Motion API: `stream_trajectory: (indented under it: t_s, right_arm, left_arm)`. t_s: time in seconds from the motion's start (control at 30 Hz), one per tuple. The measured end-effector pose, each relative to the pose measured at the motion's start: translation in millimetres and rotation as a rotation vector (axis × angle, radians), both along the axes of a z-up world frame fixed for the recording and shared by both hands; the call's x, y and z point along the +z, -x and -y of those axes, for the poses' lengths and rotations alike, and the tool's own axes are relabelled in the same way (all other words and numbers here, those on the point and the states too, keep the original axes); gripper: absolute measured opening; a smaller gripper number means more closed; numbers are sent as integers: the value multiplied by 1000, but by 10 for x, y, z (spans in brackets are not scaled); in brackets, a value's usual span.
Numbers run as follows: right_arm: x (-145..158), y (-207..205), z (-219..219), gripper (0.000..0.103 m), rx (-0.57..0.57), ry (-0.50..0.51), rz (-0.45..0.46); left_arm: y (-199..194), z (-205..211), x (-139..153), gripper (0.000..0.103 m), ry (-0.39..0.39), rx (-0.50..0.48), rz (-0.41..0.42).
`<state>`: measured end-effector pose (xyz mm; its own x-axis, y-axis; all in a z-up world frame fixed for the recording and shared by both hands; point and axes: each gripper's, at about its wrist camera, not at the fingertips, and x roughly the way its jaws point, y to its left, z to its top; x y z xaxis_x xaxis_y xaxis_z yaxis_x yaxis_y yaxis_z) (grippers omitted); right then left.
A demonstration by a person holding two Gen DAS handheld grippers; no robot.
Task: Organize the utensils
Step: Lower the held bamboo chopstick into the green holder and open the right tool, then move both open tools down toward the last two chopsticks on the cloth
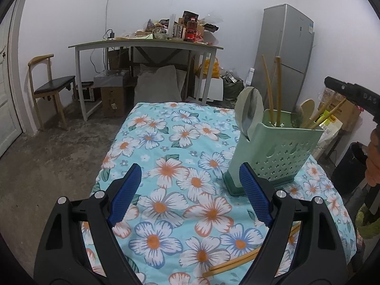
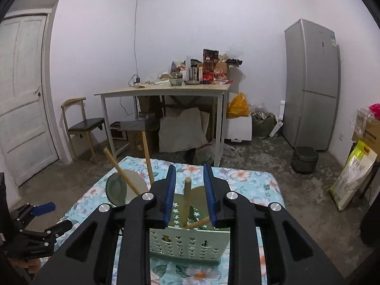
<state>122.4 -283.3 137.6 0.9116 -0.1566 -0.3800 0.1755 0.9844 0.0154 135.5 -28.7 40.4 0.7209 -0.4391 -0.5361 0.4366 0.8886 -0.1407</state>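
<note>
A green perforated utensil holder (image 1: 273, 152) stands on the floral tablecloth (image 1: 180, 147) and holds a spoon (image 1: 249, 114), wooden sticks and a wooden spatula (image 1: 307, 106). A pair of chopsticks (image 1: 239, 260) lies on the cloth under my left gripper's right finger. My left gripper (image 1: 190, 178) is open and empty, low over the cloth left of the holder. My right gripper (image 2: 189, 173) hovers directly above the holder (image 2: 187, 244), jaws open a little around a wooden stick (image 2: 186, 201) without touching it. The left gripper also shows in the right wrist view (image 2: 40, 216).
Beyond the table are a bare concrete floor, a cluttered desk (image 1: 147, 45), a chair (image 1: 52, 85), a fridge (image 1: 282, 54) and a door (image 2: 21, 99). Bags and boxes (image 2: 356, 171) stand at the right. A dark pot (image 2: 305, 159) sits on the floor.
</note>
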Motion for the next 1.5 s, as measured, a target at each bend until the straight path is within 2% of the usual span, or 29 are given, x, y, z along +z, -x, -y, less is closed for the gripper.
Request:
stream_trajectory:
  t_s: [0.23, 0.37, 0.5, 0.63, 0.77, 0.93, 1.03, 1.17, 1.37, 1.5]
  right_arm:
    - [187, 220, 29, 36, -15, 2, 58]
    - [276, 404, 39, 37, -21, -20, 82]
    - [293, 664, 67, 38, -20, -91, 73]
    - [128, 905, 96, 39, -33, -194, 16]
    - [-343, 1053, 149, 39, -45, -361, -130]
    - [-1159, 1066, 151, 39, -29, -662, -337]
    - [-1581, 1016, 89, 39, -7, -814, -422]
    - [-1940, 958, 4, 39, 3, -955, -467]
    - [-2222, 805, 33, 38, -12, -1046, -478]
    - [-2318, 755, 109, 35, -26, -1120, -444]
  left_arm:
    - [21, 2, 5, 80, 8, -8, -4]
    - [49, 4, 10, 80, 11, -12, -4]
    - [63, -7, 26, 80, 16, -25, -3]
    - [61, 15, 28, 80, 0, -45, 0]
    - [42, 102, -40, 80, -33, -73, -27]
    - [58, 215, -127, 80, -96, -113, -41]
    - [66, 271, -194, 81, -136, -132, -55]
    - [83, 293, -247, 82, -157, -150, -68]
    - [92, 282, -267, 83, -167, -154, -68]
    - [67, 274, -294, 83, -166, -146, -85]
